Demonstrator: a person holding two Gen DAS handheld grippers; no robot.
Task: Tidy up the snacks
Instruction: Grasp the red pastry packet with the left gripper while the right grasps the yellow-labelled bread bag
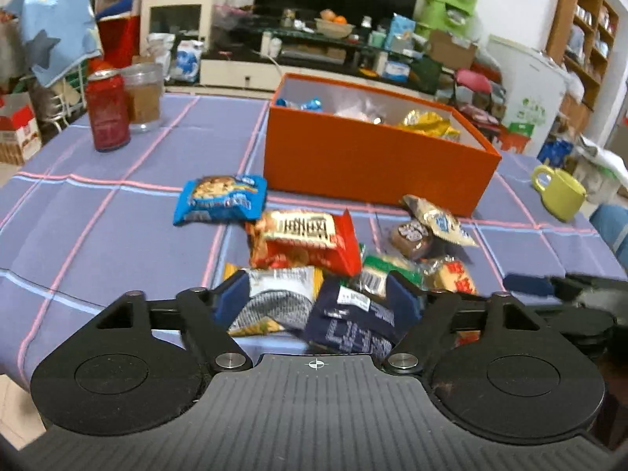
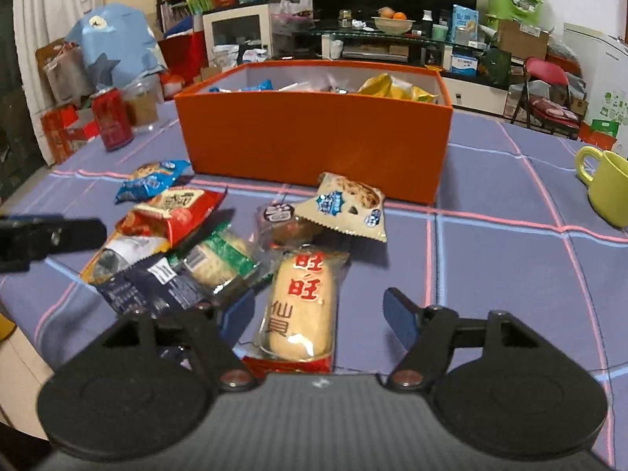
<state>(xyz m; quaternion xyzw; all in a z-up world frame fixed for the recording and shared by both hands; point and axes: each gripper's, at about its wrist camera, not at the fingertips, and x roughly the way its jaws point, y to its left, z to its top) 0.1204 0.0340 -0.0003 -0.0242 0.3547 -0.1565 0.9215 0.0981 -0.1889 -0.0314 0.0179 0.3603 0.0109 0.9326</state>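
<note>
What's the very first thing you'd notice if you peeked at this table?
The big orange box stands out, sitting in the middle of the purple checked tablecloth with snacks already inside. In front of it lies a messy pile of snack packets, and both grippers reach toward it with open jaws. A red can stands far off to the left and a yellow-green mug to the right.

The left tool (image 1: 318, 302) is sitting low in the frame's centre, angling downward, its blue pads (image 1: 231, 300) spread apart. The right tool (image 2: 320, 316) is likewise tilting downward at lower centre, jaws standing apart.
</note>
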